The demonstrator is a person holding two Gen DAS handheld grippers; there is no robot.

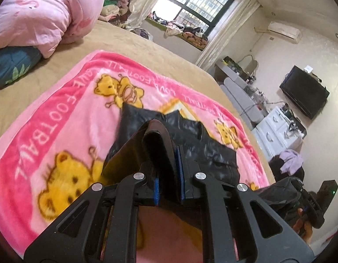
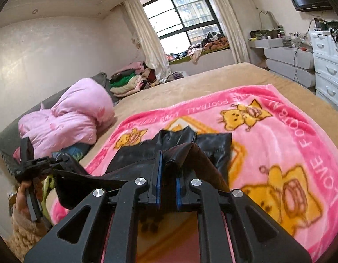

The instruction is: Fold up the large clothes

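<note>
- Pink quilt (image 2: 65, 118), bunched at the far left of the bed beside a dark patterned pillow (image 1: 13, 65); it sits well apart from your work, so it need not be moved.
- Stacked clothes (image 2: 127, 81) lie beyond it along the wall, near the cream curtain (image 2: 147, 35).
- Your left gripper (image 1: 169, 151) is clamped on a doubled edge of the black glossy garment (image 1: 204, 144). The blue pads (image 1: 181, 171) press a thick fold between them, likely so the layers lift together.
- That garment hangs from both grippers, and its far end trails on the pink bear-print blanket (image 1: 59, 114). You appear to be raising the near edge to carry it over for a fold.
- Your right gripper (image 2: 169, 164) is likewise closed on a rolled edge of the same garment; seen from the left wrist camera it sits low at the right edge, held level with its partner to keep the fold line straight.
- The blanket covers the middle of a tan bedspread (image 2: 213, 74), giving you a soft, flat folding surface.
- Barred window (image 2: 184, 15) with a cluttered sill stands behind.
- Grey dressing table (image 2: 287, 54), white drawers (image 2: 329, 65) and a wall-mounted television (image 1: 305, 92) fill the right side.
</note>
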